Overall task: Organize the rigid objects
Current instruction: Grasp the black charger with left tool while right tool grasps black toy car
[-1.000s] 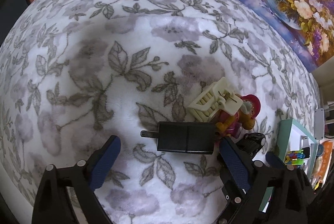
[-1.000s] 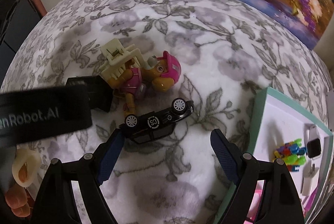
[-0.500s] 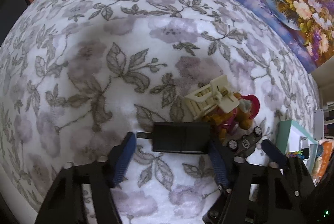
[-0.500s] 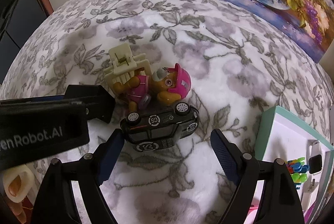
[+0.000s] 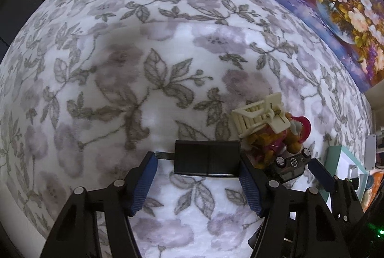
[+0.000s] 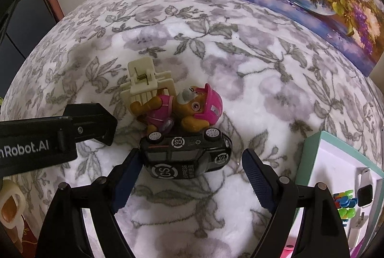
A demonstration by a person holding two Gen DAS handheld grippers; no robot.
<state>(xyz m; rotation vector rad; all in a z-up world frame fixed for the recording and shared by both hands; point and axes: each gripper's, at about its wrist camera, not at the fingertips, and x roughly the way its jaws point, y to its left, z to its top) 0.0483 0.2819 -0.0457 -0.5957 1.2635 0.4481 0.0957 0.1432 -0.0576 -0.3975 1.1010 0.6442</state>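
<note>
Left gripper (image 5: 196, 163): jaws narrowed around black flat charger block (image 5: 207, 157), right pad against or nearly against its right end, left pad by the short prong end; contact on the left side not clear, so not yet a sure pinch. Block lying flat on floral blanket (image 5: 120, 65), long axis left-right, square across the jaw gap. Good alignment for a squeeze along the long axis; risky only if the prong slips off the pad.

Right gripper (image 6: 190, 160): spread wide, nothing held. Black toy car (image 6: 186, 154) tipped on its side between the fingers, long axis left-right, near the left finger, clear gap to the right one. Wheels facing far. Likely needs a shift left or simply a close to centre it.

Pink-helmet pup figure (image 6: 182, 109) just beyond the car, touching or nearly touching its wheels; cream hair claw clip (image 6: 144, 82) behind the pup, leaning on it. Closing on the car could drag the pup.

Mint-rimmed white tray (image 6: 309, 152) at right, well apart from the cluster; right gripper nearer to it. Holds a smartwatch (image 6: 364, 190) and small coloured plastic pieces (image 6: 345, 205); far side of tray cut off by frame edge.

Hard to read: car's underside contact with blanket, whether clip and pup interlock. Left gripper body (image 6: 48, 138) blocks the charger entirely in right view.
</note>
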